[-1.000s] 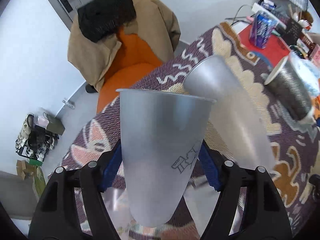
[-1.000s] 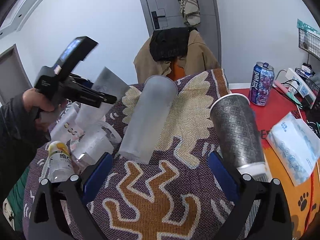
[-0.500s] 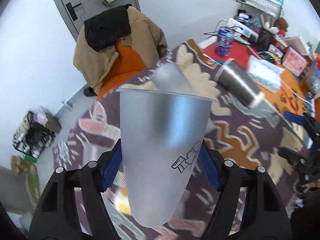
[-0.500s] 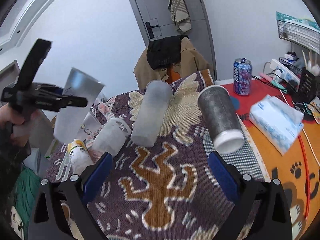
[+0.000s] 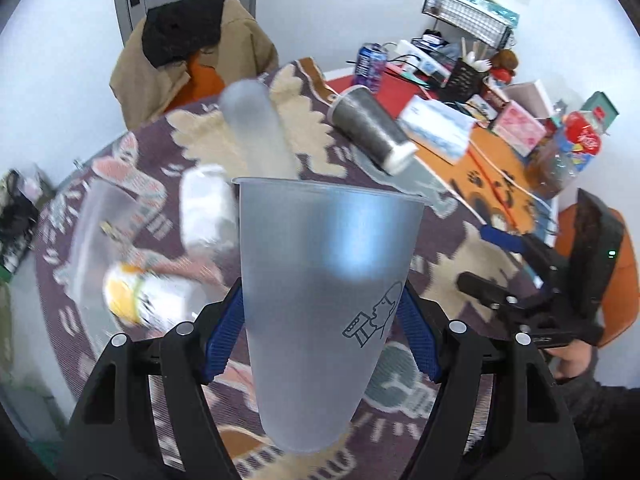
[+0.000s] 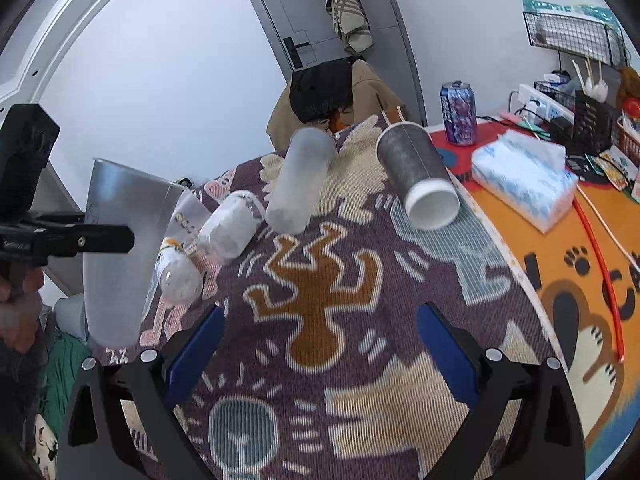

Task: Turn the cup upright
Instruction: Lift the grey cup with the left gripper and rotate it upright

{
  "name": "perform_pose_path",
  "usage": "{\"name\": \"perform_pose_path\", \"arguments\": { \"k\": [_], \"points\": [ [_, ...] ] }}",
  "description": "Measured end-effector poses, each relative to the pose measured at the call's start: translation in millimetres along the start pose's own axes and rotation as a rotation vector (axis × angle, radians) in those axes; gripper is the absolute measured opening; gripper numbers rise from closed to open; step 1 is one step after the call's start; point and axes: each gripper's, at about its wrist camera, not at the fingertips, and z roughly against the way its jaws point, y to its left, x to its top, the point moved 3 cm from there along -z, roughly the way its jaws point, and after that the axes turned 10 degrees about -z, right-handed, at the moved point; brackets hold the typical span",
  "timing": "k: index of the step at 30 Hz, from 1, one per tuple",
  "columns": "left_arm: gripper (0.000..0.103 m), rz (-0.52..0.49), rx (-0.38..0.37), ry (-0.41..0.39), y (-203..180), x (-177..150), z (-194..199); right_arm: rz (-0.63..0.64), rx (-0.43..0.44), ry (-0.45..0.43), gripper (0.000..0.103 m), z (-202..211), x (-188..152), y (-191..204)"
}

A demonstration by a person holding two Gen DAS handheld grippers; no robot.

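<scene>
While the patterned rug (image 6: 320,304) covers most of the table, the frosted plastic cup (image 5: 328,280) hangs above its left edge, rim up, clamped between the blue pads of the left gripper (image 5: 320,332). Farther back lie a tall frosted tumbler (image 6: 298,180) and a dark paper cup (image 6: 416,172) on their sides. Nearer, the right gripper (image 6: 320,356) hovers spread wide, holding nothing.

We see two wrist fisheyes, close above the patterned rug (image 6: 320,320); both share its toppled cups, L view nearer.
</scene>
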Motion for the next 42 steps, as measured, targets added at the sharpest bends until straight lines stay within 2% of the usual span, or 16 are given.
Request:
{"name": "perform_pose_path", "arguments": {
  "k": [4,11,17,24,27,28,30,31,34,42],
  "points": [
    [0.072,0.055,-0.058,-0.010,-18,-18,-6,-0.018,0.002,0.014,0.095,5,-11,-9],
    [0.072,0.174,-0.187,0.035,-37,-44,-32,-0.038,0.007,0.040,0.095,12,-28,-24],
    [0.072,0.255,-0.240,0.074,-48,-59,-61,-0.052,0.010,0.062,0.095,16,-41,-33],
    [0.074,0.303,-0.242,0.118,-54,-68,-93,-0.100,0.002,0.092,0.095,17,-55,-53],
    [0.077,0.317,-0.215,0.131,-55,-68,-101,-0.132,0.004,0.113,0.095,14,-58,-60],
    [0.080,0.312,-0.182,0.133,-56,-67,-100,-0.137,0.011,0.117,0.095,13,-58,-61],
    [0.091,0.305,-0.153,0.096,-54,-67,-93,-0.143,0.027,0.122,0.095,13,-57,-60],
    [0.093,0.305,-0.135,0.072,-53,-67,-87,-0.147,0.039,0.125,0.095,13,-56,-59],
    [0.093,0.321,-0.120,0.011,-50,-70,-72,-0.152,0.069,0.139,0.095,11,-53,-53],
    [0.097,0.352,-0.037,-0.089,-35,-87,-43,-0.184,0.168,0.208,0.091,-3,-44,-30]
  ]
}}
